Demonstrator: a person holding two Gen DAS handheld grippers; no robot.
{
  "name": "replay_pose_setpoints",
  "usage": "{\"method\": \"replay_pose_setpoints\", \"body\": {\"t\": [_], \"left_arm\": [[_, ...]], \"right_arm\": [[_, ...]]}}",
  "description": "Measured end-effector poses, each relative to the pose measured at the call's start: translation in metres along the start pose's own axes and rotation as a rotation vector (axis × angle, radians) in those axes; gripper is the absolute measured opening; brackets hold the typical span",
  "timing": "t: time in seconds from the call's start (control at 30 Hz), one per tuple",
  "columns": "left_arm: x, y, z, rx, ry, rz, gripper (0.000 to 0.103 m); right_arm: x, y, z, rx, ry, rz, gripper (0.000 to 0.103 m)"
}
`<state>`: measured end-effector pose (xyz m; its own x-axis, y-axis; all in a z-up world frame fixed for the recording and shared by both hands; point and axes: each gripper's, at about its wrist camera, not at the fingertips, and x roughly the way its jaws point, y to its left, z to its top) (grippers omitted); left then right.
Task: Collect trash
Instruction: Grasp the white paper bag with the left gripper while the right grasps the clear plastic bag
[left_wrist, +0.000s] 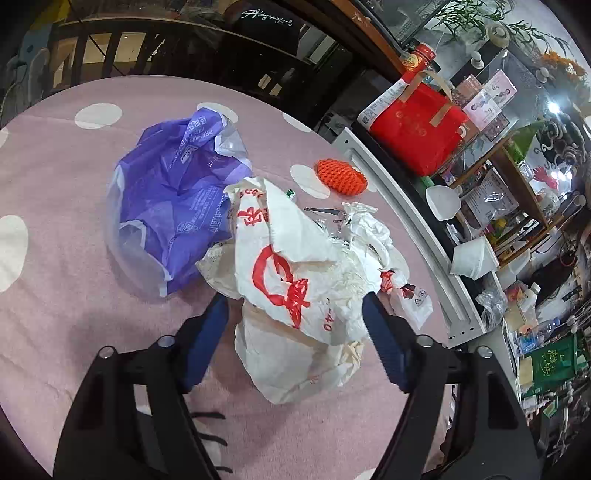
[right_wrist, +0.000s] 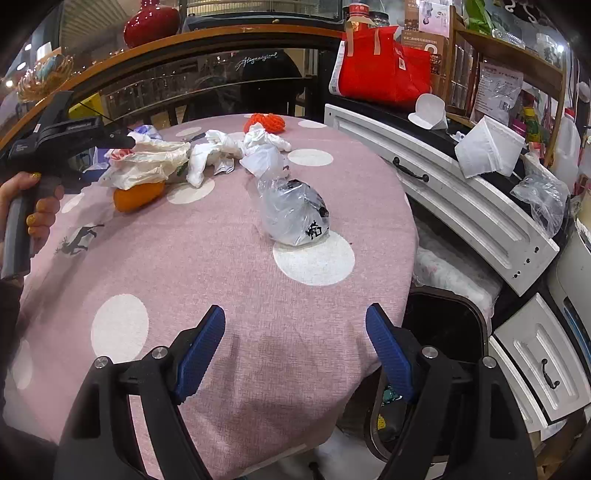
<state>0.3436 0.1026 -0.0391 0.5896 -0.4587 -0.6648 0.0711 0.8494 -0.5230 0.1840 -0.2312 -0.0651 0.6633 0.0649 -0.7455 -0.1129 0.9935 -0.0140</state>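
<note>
My left gripper (left_wrist: 293, 301) hangs released over the pink, white-dotted counter (left_wrist: 55, 221), its blue pads spread to either side of a crumpled white bag with red print (left_wrist: 291, 280) without clearly gripping it. A purple plastic bag (left_wrist: 173, 199) lies touching that bag on its far left; crumpled white tissue (left_wrist: 365, 229) sits just to its right, and an orange knitted piece (left_wrist: 341, 176) rests farther off near the counter's right edge. My right gripper (right_wrist: 295, 321) is likewise released and holds nothing, hovering above the counter's near edge. Ahead of it a knotted clear bag with dark contents (right_wrist: 295, 212) stands alone on the cloth. An orange fruit (right_wrist: 136, 195) lies at the far left, under the white bag. A dark bin (right_wrist: 447, 325) stands on the floor beside the counter, right.
</note>
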Motion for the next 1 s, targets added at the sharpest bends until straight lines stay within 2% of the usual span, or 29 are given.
{"method": "replay_pose_setpoints", "body": {"t": [0.13,0.2,0.23,0.27,0.3,0.6,0.8,1.0], "left_arm": [[0.002,-0.004,0.0,0.002,0.001,-0.021,0.046],[0.0,-0.009,-0.001,0.021,-0.002,-0.031,0.028],[-0.002,-0.012,-0.002,0.032,-0.009,-0.029,0.024],[-0.004,-0.015,-0.004,0.043,-0.02,-0.025,0.015],[-0.007,-0.017,-0.005,0.053,-0.029,-0.026,0.013],[-0.051,-0.071,-0.032,0.246,-0.099,-0.07,0.009],[-0.067,-0.093,-0.057,0.312,-0.061,-0.083,0.009],[-0.077,-0.103,-0.081,0.361,-0.057,-0.077,0.009]], "right_arm": [[0.003,-0.001,0.0,0.006,0.007,-0.001,0.077],[0.005,-0.002,0.0,0.007,0.012,0.0,0.077],[0.005,-0.002,0.0,0.008,0.014,-0.003,0.077],[0.005,-0.002,0.0,0.008,0.015,-0.004,0.077],[0.005,-0.002,0.0,0.008,0.015,-0.005,0.077],[0.009,-0.001,0.006,0.002,0.008,0.005,0.077],[0.02,-0.001,0.02,0.01,0.005,0.03,0.077],[0.04,-0.001,0.039,0.002,0.003,0.024,0.076]]}}
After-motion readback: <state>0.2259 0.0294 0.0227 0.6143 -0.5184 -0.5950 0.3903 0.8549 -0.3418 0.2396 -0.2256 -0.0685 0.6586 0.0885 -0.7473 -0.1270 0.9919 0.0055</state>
